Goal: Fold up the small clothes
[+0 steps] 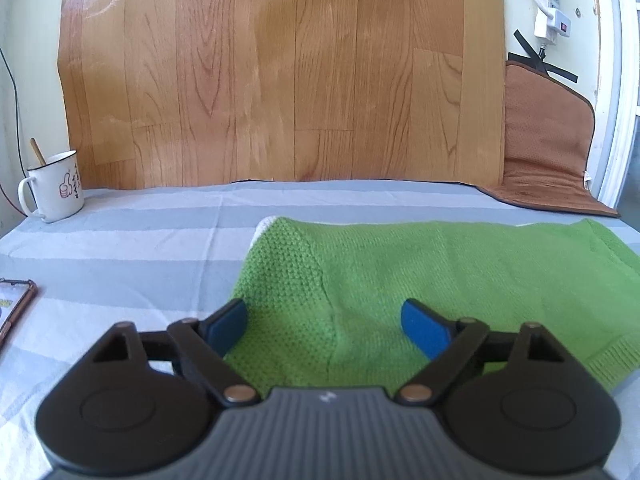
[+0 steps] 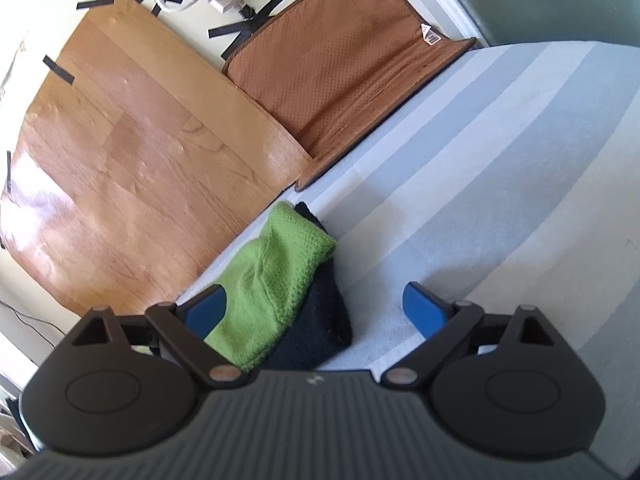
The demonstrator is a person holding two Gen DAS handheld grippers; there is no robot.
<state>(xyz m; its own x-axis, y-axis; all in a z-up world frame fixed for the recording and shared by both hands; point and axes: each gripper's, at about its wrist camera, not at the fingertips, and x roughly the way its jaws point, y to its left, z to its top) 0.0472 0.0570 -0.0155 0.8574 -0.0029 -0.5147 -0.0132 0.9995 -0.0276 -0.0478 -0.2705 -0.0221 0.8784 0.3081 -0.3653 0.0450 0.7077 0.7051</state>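
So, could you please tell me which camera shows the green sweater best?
The left wrist view: the green sweater lies spread across the striped cloth. The right wrist view shows only a bunched end.

Sweater (image 1: pixel 400 272): bright green knit, showing a white edge at its far corner. Dark garment (image 2: pixel 320 328) under it: black. Surface (image 1: pixel 140 248): cloth showing pale blue, grey and white stripes. Gripper (image 1: pixel 326 326) pads (image 1: pixel 424 330): blue, on black linkages. Panel (image 1: pixel 280 72): showing brown wood grain. Mat (image 2: pixel 340 64): brown, perforated. Mug (image 1: pixel 54 188): white, dark rim, displaying a thumbs-up drawing.
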